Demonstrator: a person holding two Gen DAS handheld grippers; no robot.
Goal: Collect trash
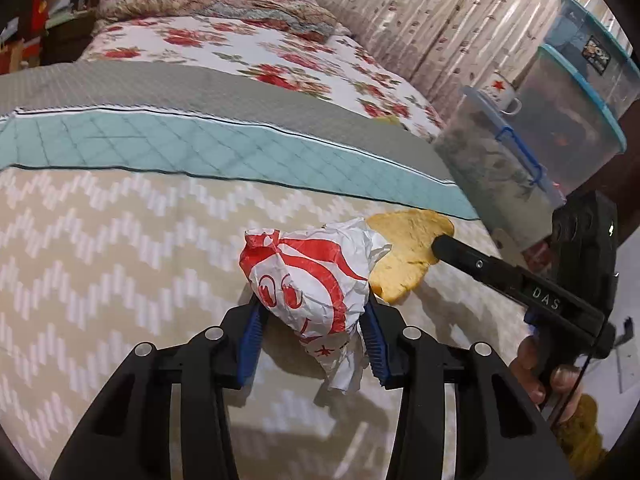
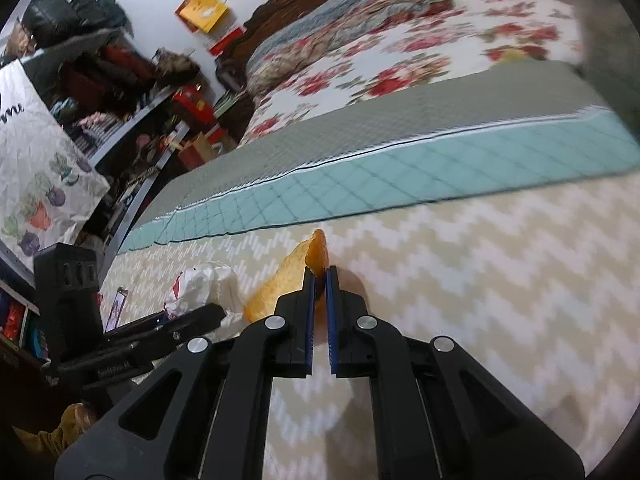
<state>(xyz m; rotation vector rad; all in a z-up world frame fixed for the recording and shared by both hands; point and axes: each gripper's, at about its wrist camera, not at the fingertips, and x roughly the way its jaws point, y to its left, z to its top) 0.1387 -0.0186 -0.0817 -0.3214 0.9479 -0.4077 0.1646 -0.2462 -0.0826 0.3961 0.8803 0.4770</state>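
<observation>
On the bed [image 1: 100,240], left gripper [image 1: 314,314] clamps a crumpled wrapper [image 1: 308,276] — right gripper [image 2: 320,276] pinches yellow peel [image 2: 280,284].

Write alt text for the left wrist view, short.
The left hand-held gripper clamps a crumpled red-and-white wrapper just above a zigzag-patterned bedspread. Beside it, the right hand-held gripper pinches a yellow flat scrap that touches the wrapper. Behind lie a floral quilt, and stacked plastic storage bins to the right.
</observation>
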